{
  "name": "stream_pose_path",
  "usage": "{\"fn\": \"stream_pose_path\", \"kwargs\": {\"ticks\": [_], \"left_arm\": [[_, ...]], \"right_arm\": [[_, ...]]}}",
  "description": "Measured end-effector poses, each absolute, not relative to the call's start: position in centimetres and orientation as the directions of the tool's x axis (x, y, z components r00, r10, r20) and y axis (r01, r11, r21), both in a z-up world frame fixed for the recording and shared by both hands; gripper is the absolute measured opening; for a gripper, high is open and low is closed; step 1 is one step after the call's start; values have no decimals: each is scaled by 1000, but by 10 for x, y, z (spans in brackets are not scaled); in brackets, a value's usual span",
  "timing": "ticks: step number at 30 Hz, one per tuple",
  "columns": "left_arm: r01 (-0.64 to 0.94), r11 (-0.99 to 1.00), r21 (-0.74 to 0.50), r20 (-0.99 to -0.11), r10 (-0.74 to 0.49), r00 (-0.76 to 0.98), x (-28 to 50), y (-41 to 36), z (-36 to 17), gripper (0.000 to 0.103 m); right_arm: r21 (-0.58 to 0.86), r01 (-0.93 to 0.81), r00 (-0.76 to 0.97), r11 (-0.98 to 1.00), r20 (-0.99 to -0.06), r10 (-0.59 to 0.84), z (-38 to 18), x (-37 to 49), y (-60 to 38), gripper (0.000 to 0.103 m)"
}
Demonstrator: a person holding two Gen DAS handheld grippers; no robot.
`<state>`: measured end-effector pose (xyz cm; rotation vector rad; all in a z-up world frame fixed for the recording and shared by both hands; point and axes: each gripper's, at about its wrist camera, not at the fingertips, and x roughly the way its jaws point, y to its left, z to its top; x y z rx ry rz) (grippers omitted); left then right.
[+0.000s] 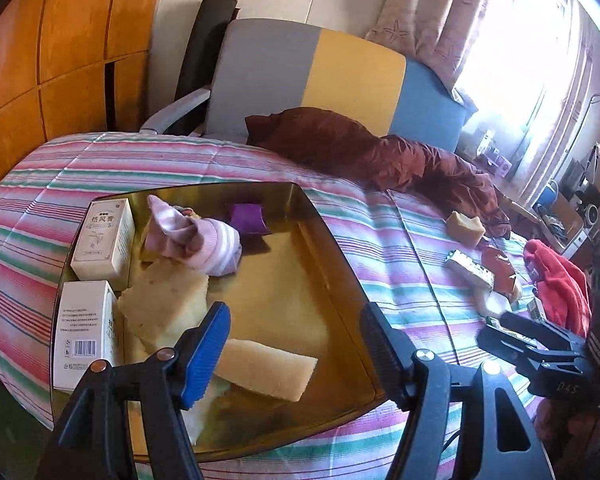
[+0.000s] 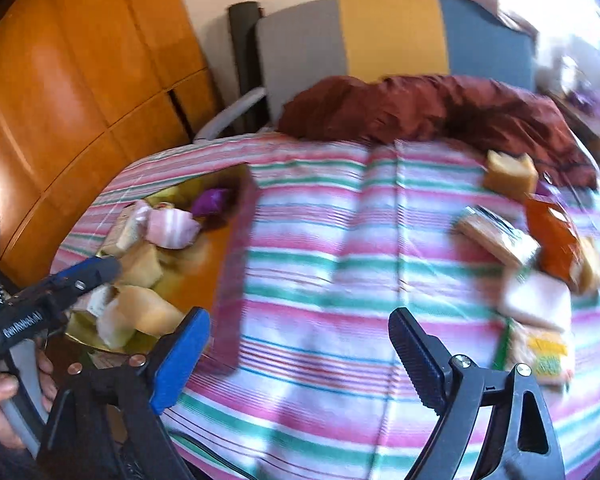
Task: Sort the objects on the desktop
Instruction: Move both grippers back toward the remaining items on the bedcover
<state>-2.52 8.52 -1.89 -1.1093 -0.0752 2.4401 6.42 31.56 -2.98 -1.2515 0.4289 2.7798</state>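
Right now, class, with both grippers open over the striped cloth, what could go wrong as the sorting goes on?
1. The gold tray is crowded at its left end with sponges, boxes and a pink sock; another drop there might knock something out.
2. The loose items overlap by the red cloth, so the right gripper may pinch two together.
3. The right view is blurred, so aim may suffer.

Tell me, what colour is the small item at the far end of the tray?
Purple, seen most sharply in the left wrist view.
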Motion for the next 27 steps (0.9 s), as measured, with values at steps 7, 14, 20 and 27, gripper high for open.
{"fn": "stream_pose_path", "kwargs": {"ticks": [7, 14, 20, 27], "left_arm": [[-392, -889, -238, -713, 434, -550, -26, 96, -16, 68], [-471, -858, -206, -712, 461, -530, -25, 124, -7, 68], [-531, -823, -203, -725, 491, -483, -25, 152, -5, 68], [-638, -748, -184, -749, 527, -402, -8, 197, -11, 68]], "right_arm": [[225, -325, -626, -919, -779, 30, -45, 106, 378, 91], [235, -512, -569, -826, -814, 121, -47, 153, 458, 91], [190, -600, -503, -777, -845, 182, -46, 180, 505, 91], [189, -740, -450, -646, -853, 266, -48, 214, 574, 91]]}}
